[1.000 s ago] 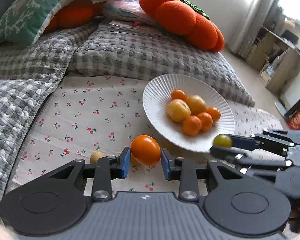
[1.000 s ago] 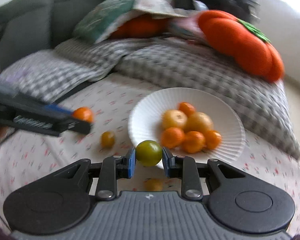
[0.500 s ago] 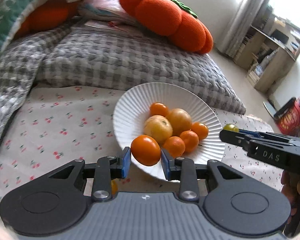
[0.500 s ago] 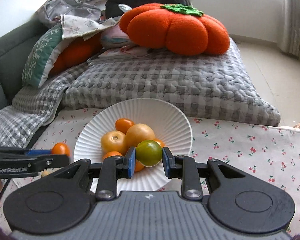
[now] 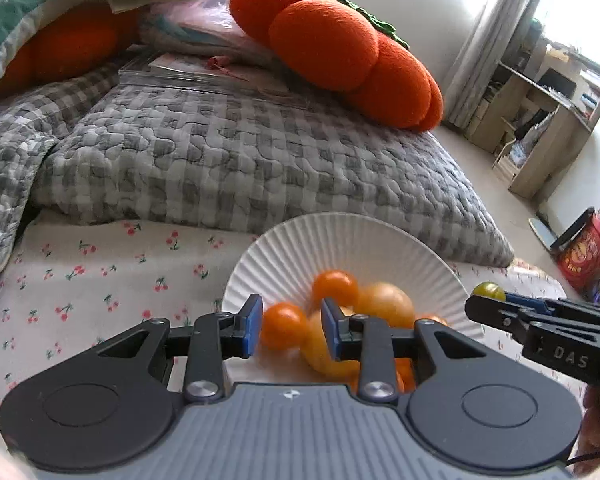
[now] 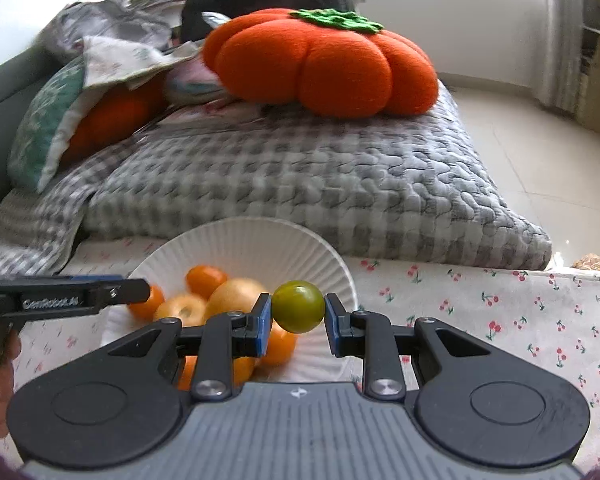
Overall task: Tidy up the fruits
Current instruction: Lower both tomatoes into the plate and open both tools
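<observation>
Both grippers hover over the white ribbed plate [image 5: 340, 236] at once, each carrying a fruit to the pile. The left gripper [image 5: 290, 330] has its jaws clenched on a small orange tomato [image 5: 283, 326], held just above the heap of orange and yellow fruit [image 5: 384, 300] already gathered there, low enough, I judge, that letting go won't send it rolling off. The right gripper [image 6: 297, 322] grips a green tomato [image 6: 298, 306] over the plate's near rim, jaws tight on either side. Coming in from opposite sides keeps the two tools from colliding. The plate sits on the cherry-print cloth [image 6: 500, 312], with the grey quilted blanket [image 6: 300, 184] behind.
</observation>
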A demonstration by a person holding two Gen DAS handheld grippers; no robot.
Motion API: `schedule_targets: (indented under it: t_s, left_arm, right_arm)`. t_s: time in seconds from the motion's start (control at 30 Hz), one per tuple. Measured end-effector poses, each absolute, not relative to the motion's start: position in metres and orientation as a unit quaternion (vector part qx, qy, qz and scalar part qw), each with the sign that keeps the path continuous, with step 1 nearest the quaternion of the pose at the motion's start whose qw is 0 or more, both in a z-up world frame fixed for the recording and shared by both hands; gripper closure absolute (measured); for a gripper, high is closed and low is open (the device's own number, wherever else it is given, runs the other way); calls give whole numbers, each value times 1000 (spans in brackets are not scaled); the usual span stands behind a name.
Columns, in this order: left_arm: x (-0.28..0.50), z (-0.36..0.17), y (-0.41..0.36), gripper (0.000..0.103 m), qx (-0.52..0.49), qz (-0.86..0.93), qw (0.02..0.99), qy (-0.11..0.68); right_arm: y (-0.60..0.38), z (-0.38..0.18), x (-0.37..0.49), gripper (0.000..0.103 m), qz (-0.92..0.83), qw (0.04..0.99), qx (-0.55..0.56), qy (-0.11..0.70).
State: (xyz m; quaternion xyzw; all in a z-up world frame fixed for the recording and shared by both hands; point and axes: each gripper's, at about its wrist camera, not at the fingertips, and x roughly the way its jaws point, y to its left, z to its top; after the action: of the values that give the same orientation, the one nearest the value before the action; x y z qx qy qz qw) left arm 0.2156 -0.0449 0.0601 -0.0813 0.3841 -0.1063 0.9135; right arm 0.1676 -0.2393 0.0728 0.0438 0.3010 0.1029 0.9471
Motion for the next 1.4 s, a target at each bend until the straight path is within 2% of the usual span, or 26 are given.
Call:
schedule_targets:
  t_s: [0.27,0.53,0.77,1.4]
  left_arm:
    - [232,41,-46,83,-96,-117,908,390]
    - [235,50,-32,83,-128,-112,906,388]
    - [231,62,-20,83,-137,-105,908,382]
    - [185,88,-30,78,-35,-60,916,395]
  right_arm:
    - [-227,53,190,78,107,941,61,316]
    - [-228,61,194,74,132,934,116,312]
    - [-225,68,186,74,133,936,105,309]
    - [-204,97,149,74,168,938,50,298]
